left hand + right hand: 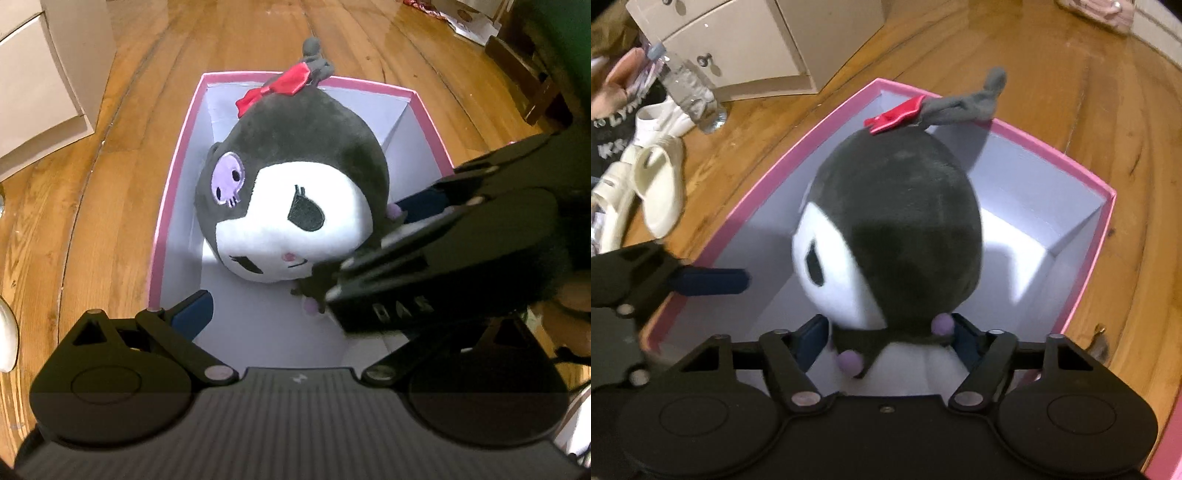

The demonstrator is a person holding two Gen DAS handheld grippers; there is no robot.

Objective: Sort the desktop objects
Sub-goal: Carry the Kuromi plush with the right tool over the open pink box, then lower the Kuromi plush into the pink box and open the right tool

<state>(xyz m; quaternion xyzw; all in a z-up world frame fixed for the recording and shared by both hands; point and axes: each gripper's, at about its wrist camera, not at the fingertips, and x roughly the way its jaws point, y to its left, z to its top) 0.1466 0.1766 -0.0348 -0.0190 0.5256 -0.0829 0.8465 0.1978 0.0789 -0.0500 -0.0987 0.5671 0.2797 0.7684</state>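
Observation:
A black-and-white plush toy [295, 177] with a red bow and a purple skull patch stands inside a pink box [177, 184] that is white inside. In the right wrist view my right gripper [888, 339] grips the plush toy [905, 240] at the neck, a blue pad pressing on each side. The box rim [812, 142] surrounds both. My left gripper [291, 317] hovers open over the near end of the box with nothing between its fingers. Its left finger [195, 310] shows, and the other is hidden behind the right gripper's body [443, 258].
The box sits on a wooden floor. A white drawer cabinet [738, 44] stands at the far left, with a plastic water bottle [687, 88], pale slippers [657, 184] and clothes [613, 122] beside it. Dark furniture [535, 85] and papers [472, 22] lie at the far right.

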